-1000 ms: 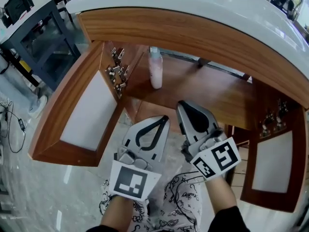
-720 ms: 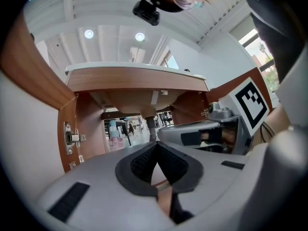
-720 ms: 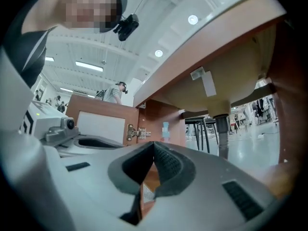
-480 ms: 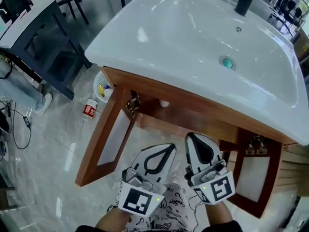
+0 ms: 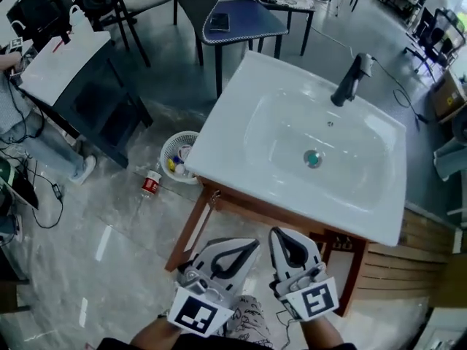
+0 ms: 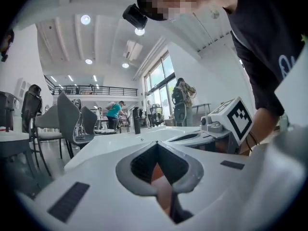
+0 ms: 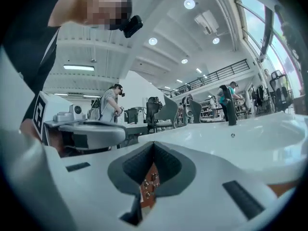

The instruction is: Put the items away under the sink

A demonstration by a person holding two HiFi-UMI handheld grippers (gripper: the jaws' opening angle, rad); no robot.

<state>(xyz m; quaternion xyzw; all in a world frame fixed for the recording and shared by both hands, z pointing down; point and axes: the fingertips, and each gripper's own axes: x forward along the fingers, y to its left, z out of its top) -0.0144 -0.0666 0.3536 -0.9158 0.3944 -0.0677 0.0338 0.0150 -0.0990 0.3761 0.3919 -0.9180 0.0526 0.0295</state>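
Left gripper: jaws closed tip to tip, nothing between them. Right gripper: likewise closed, empty. Both sit side by side before the sink. A red-labelled bottle is on the floor beside a white basket, left of the sink.

The white sink covers the wooden cabinet below it, so the cabinet's inside is out of sight. The things in the white basket on the floor at the left are too small to name, and so is the print on the red-labelled bottle
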